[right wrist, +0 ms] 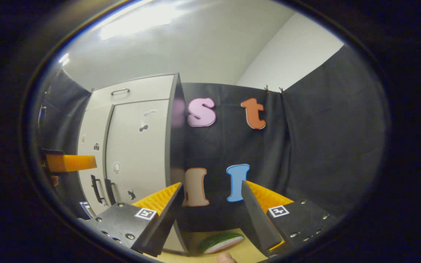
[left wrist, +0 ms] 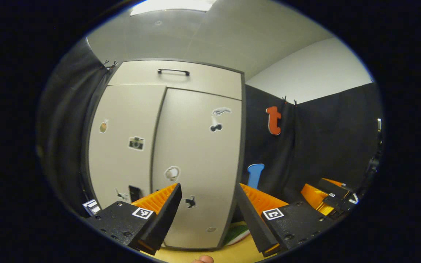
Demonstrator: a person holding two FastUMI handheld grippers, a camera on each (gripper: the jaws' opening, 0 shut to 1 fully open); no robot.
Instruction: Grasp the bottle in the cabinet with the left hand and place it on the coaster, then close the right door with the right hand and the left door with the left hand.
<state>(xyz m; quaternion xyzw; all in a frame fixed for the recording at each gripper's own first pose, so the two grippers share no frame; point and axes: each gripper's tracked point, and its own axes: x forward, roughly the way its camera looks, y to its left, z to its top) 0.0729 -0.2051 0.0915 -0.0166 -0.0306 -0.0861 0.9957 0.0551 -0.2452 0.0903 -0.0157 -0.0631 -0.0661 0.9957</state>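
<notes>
Both cabinet doors read as closed: left door and right door sit flush on the cabinet, with a thin seam between them. Stickers are scattered over both door faces. A drawer front with a dark handle runs across the top.

Left gripper has its jaws wide apart with nothing between them, aimed at the lower part of the right door, close to it; contact cannot be judged. Right gripper is likewise spread open and empty, pointing at the black cloth wall just past the cabinet's right side panel. In the left gripper view the right gripper appears farther off at lower right; in the right gripper view one finger of the left gripper pokes in from the left edge, in front of the left door.

Bottle: cannot locate it in either view. Coaster is the green-and-white disc lying on the yellow table, just right of the cabinet's base, with nothing visible on the part shown. It peeks out in the left gripper view too, partly hidden by the door edge. A fingertip shows at the bottom edge.
</notes>
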